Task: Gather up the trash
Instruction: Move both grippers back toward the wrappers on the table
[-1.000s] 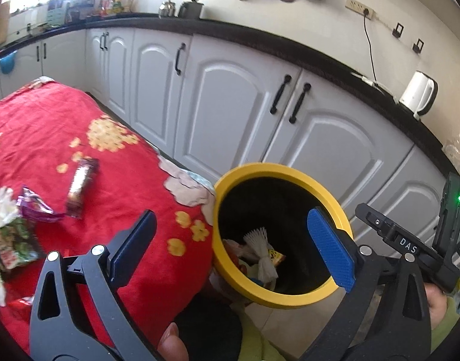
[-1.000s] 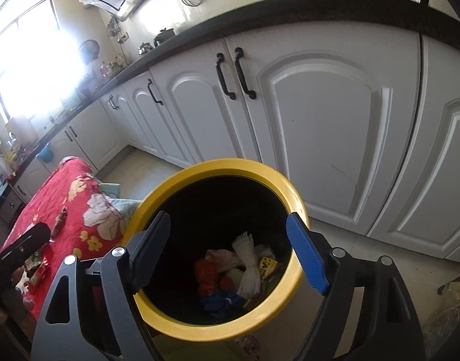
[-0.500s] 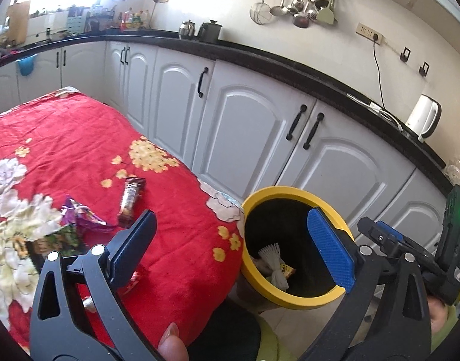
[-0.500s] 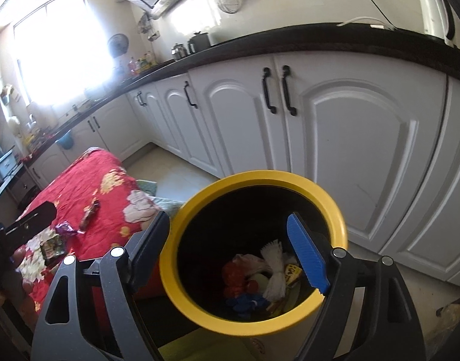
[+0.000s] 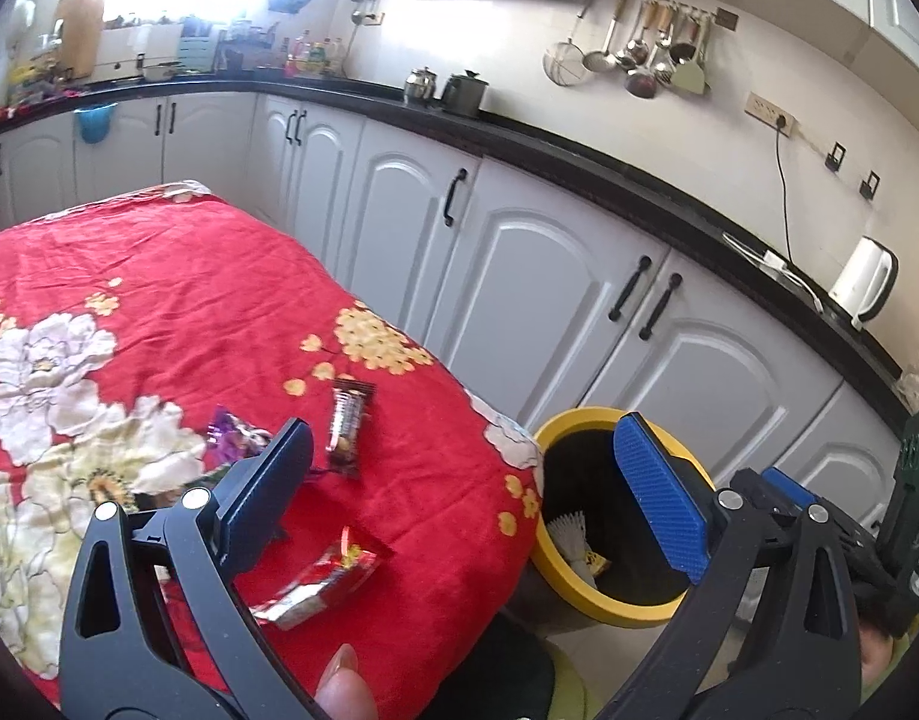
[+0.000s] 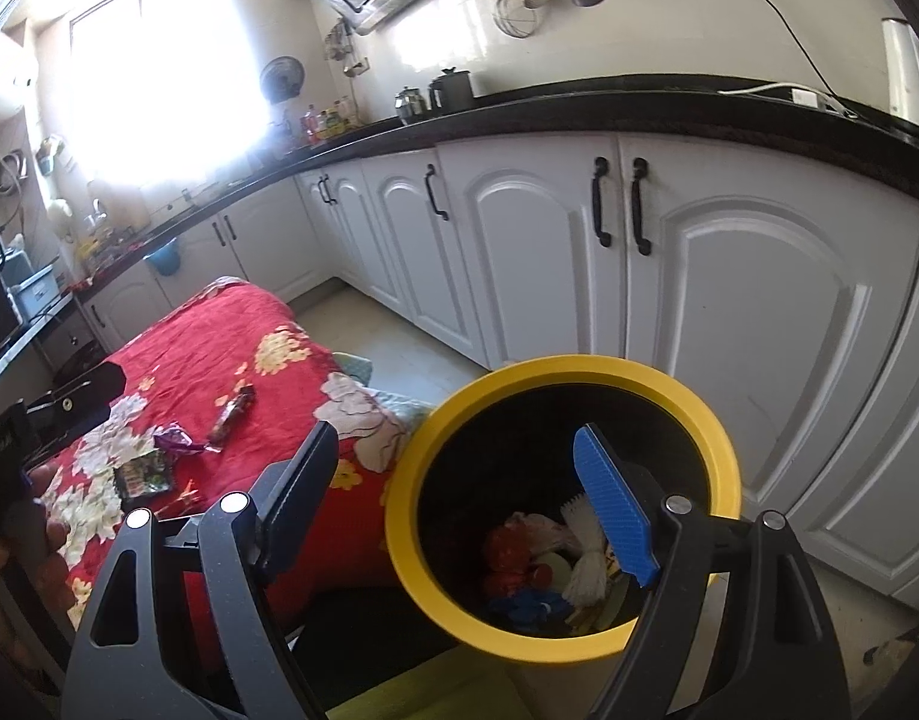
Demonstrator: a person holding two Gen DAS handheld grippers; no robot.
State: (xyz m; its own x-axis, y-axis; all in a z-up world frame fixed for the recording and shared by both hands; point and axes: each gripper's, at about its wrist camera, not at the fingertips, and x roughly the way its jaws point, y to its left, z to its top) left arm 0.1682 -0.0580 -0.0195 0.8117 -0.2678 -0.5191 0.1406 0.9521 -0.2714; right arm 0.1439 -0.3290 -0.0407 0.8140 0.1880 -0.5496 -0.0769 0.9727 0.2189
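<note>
The yellow-rimmed bin (image 6: 564,504) stands upright on the pale floor, mouth facing up, just beside the corner of the table and in front of the white cabinet doors (image 6: 759,324). Inside it lie a white bundle (image 6: 588,564), a red scrap (image 6: 507,552) and something blue (image 6: 528,603).

On the red flowered cloth (image 5: 159,276) that covers the table, the nearest piece to the bin is a red and silver wrapper (image 5: 321,579), lying flat with its long axis slanting toward the bin. Farther from the bin a dark bar wrapper (image 5: 346,426) lies flat, its long axis running roughly from the table's near side toward the cabinets. Beyond it, farther still from the bin, sits a crumpled purple wrapper (image 5: 234,435), and past that a dark green packet (image 6: 144,474).

The left gripper (image 5: 465,489) hangs above the table edge next to the bin, fingers spread wide with nothing between them. The right gripper (image 6: 459,486) hangs over the bin's rim, likewise spread and empty.

Behind the bin a black countertop (image 5: 579,165) runs above the cabinets, carrying a white kettle (image 5: 864,279); utensils (image 5: 639,60) hang on the wall above.
</note>
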